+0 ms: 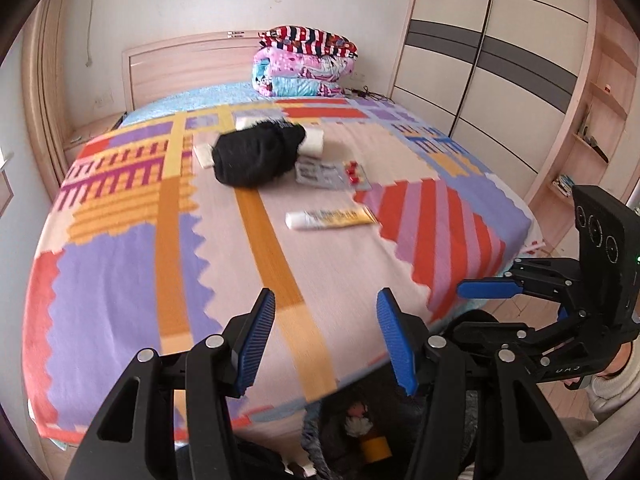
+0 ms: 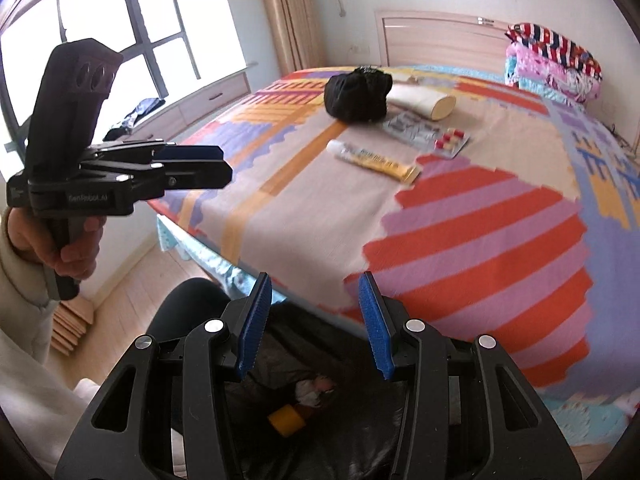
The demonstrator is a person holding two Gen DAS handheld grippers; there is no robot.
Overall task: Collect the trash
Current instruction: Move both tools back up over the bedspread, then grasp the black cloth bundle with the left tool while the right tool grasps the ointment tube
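On the patterned bedspread lie a yellow-and-white tube, a blister pack with red pills, a silver foil pack, a black bundle and a cream roll. My left gripper is open and empty over the bed's near edge. My right gripper is open and empty above a black trash bag that holds a yellow roll and crumpled paper.
Folded quilts are stacked at the headboard. A wardrobe stands right of the bed, a window with a bench to its left. The trash bag sits on the floor at the bed's foot.
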